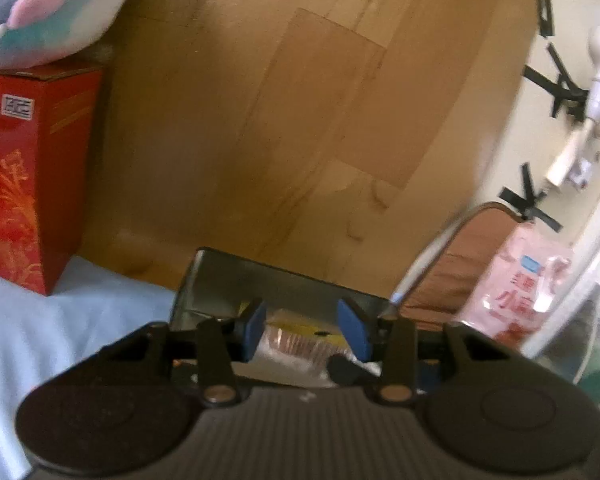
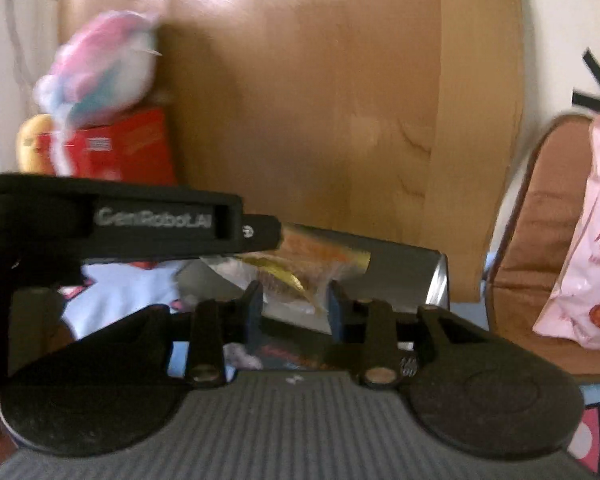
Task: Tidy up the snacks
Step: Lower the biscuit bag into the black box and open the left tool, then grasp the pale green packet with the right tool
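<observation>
Two blue pads of the left gripper (image 1: pixel 304 330) stand spread, with a clear-wrapped snack (image 1: pixel 290 344) lying between them; whether they touch it I cannot tell. It sits in a grey box (image 1: pixel 260 276) on the pale blue sheet (image 1: pixel 100 312), with a red bag (image 1: pixel 32 172) to the left and a pink packet (image 1: pixel 516 280) to the right.

In the right view, the right gripper (image 2: pixel 296 308) is spread too, gripping nothing, just before the box (image 2: pixel 404 272) of snacks (image 2: pixel 284 276). The left gripper (image 2: pixel 112 224) crosses above them. The pink packet (image 2: pixel 588 248) leans against a brown cushion (image 2: pixel 540 240).

Red gift box (image 1: pixel 32 168), gold-patterned; pink snack bag (image 2: pixel 588 248)
</observation>
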Tool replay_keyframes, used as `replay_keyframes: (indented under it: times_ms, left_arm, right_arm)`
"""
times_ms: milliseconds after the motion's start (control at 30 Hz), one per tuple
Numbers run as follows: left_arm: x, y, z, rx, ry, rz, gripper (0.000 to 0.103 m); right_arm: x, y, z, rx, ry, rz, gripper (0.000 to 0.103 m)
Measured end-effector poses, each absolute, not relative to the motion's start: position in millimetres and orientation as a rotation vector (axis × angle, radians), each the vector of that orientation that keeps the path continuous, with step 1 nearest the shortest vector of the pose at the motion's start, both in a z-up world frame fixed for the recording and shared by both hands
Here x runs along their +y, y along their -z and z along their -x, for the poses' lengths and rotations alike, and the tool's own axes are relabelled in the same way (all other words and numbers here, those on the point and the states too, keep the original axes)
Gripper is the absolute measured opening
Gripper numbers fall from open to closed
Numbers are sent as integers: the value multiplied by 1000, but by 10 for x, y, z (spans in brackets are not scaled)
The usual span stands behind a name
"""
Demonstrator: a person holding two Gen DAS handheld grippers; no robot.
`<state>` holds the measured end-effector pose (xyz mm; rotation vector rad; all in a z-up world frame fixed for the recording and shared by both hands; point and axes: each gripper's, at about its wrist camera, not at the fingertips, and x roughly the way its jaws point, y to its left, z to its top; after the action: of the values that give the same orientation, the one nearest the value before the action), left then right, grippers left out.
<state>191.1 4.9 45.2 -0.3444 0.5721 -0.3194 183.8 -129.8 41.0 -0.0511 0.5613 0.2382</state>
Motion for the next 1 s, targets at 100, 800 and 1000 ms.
replay_keyframes:
  times_ms: [100, 800, 1000]
  left_arm:
    - [181, -494, -1656, 513, 337, 368, 42]
    - [1466, 280, -642, 494, 53, 372, 42]
    - [1546, 411, -677, 583, 112, 461, 40]
  right_arm:
    - [-1328, -386, -1861, 546, -190, 58, 39]
    - [-647, 17, -1455, 740, -431, -115, 41]
    - [-525, 218, -1706, 876, -450, -220, 42]
